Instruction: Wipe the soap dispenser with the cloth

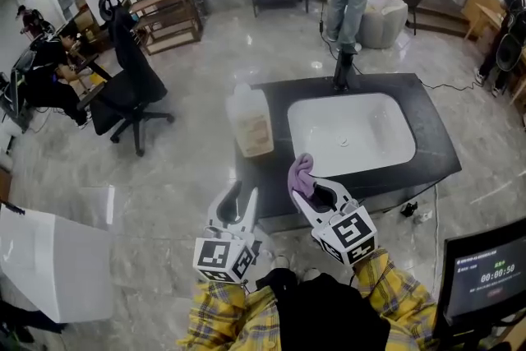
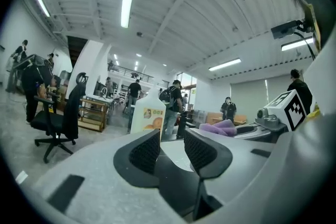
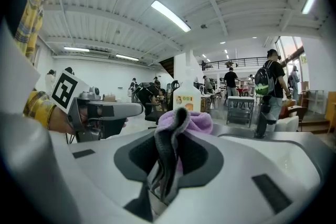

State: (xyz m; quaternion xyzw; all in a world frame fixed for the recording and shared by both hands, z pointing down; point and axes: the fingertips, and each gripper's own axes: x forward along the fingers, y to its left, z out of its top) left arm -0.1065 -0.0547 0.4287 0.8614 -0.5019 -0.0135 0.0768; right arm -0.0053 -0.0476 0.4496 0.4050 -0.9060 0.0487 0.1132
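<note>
Right claw [image 3: 169, 136] tight on purple cloth [image 3: 193, 122]; soap dispenser [image 1: 246, 104] label [image 1: 254, 134] unreadable

White sink [image 1: 374, 127] in a dark counter [image 1: 437, 145], black tap [image 1: 343, 71] at its twelve o'clock, office chair [image 1: 130, 88] at nine o'clock

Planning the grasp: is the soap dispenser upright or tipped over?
Upright: the soap dispenser stands on its base beside the sink.

Counter [image 1: 436, 136] ahead of me. Sink [image 1: 352, 136] set in it, faucet [image 1: 343, 70] behind the sink, soap dispenser [image 1: 251, 123] on the counter's left end. My left gripper [image 1: 241, 197] is before the front edge; right gripper [image 1: 311, 187], to its right, has the cloth [image 1: 302, 174] over that edge. Chair [image 1: 131, 86] left of the counter.
</note>
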